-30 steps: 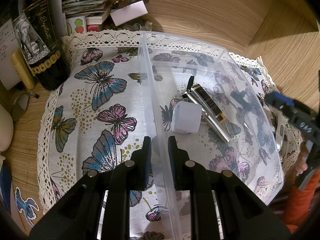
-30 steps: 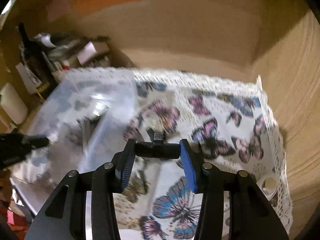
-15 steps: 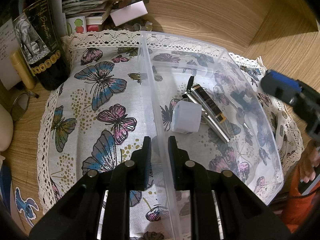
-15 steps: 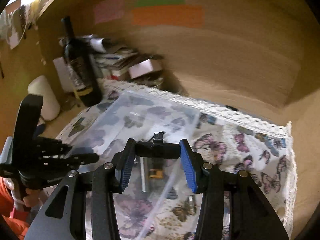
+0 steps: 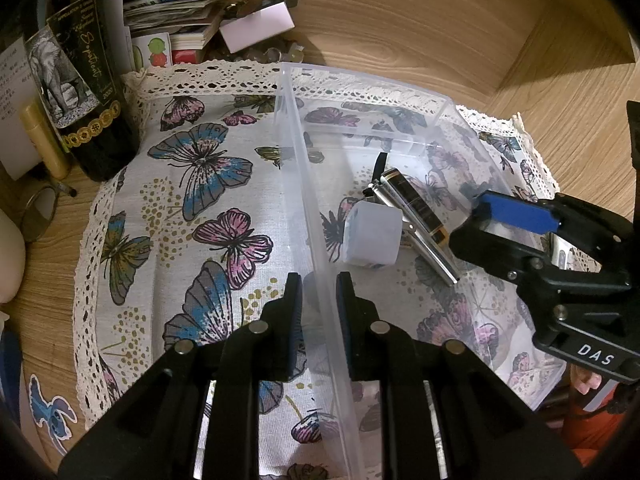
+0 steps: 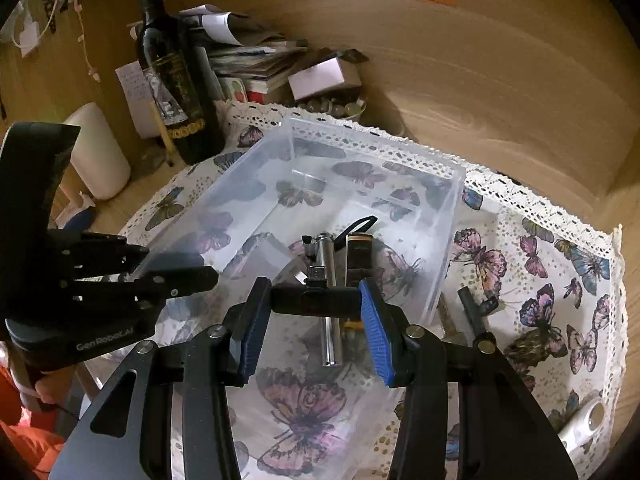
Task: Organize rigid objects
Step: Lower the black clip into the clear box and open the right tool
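Left wrist view: left tool [image 5: 318, 292] was clamped on the near wall of one clear plastic bin [image 5: 298, 184], a finger on each side of it. The bin sat on a butterfly-print cloth [image 5: 192, 208] on the wooden table [image 5: 400, 20]. Inside the bin lay three things: one pale cube [image 5: 374, 236], one silver metal tube [image 5: 430, 250], one dark gold-banded tube [image 5: 416, 204]. One wine bottle [image 5: 80, 80] stood off the cloth's far left corner. Right tool [image 5: 492, 220] hung over the bin's right side.

Right wrist view: right tool [image 6: 314, 306] gripped one small black stick [image 6: 314, 300] crosswise between its blue pads, above the bin's near end. One more black piece [image 6: 474, 308] lay on the cloth just right of the bin; one white object [image 6: 580, 424] lay near the cloth's right edge.
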The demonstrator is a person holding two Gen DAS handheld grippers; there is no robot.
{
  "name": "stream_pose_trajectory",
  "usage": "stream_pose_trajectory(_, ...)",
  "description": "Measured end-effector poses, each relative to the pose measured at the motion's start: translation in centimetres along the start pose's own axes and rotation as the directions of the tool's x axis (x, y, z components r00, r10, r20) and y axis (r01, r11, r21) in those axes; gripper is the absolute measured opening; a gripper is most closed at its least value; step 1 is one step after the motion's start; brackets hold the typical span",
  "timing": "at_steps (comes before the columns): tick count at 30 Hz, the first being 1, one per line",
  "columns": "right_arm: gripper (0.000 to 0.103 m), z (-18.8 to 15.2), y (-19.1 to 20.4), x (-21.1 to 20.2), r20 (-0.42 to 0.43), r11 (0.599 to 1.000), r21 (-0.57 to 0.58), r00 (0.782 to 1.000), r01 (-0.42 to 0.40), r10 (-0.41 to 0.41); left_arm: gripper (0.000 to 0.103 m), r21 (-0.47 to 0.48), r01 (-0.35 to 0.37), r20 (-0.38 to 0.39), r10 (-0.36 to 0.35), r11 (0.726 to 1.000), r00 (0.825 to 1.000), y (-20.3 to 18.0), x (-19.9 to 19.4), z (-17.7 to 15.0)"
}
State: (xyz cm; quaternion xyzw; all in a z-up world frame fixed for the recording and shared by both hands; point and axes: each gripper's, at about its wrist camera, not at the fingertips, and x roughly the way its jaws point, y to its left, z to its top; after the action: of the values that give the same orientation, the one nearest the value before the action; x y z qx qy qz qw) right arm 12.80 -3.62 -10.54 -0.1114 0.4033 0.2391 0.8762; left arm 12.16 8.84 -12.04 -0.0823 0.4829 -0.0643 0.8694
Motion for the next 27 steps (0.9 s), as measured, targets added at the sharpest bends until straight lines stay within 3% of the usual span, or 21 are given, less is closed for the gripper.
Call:
stream_pose_trajectory(4,0.05,0.1,-0.2,-0.3,0.007,1.0,0.005,1.0,0.005,-0.005,0.017,0.0,0.0,0.0,0.0,1.0,1.0,0.0,0.0,0.0)
stream_pose_trajectory(11,0.051,0.5,-1.1,-2.7,0.073,0.999,0.034,0.997,0.032,-0.034,0.017,0.0,0.0,0.0,0.0,1.0,1.0,0.1,0.0,0.0)
stream_pose_trajectory(17,0.055,0.3,-3.8,-6.1,0.135,0.99,0.103,0.984,0.098,-0.112,0.017,0.001,0.001,0.0,-0.001,1.0,1.0,0.1,0.0,-0.1)
stream_pose_trajectory(22,0.056,-1.4,-7.9,-8.5,0.143,0.946,0.22,0.952,0.237,-0.272,0.017,0.002,0.001,0.0,-0.001,1.0,1.0,0.1,0.0,-0.1)
stream_pose_trajectory(27,0.056,-4.7,-12.4,-10.1,0.082,0.845,0.375,0.895,0.38,-0.439,0.017,0.003,0.001,0.0,-0.001,1.0,1.0,0.0,0.0,-0.1)
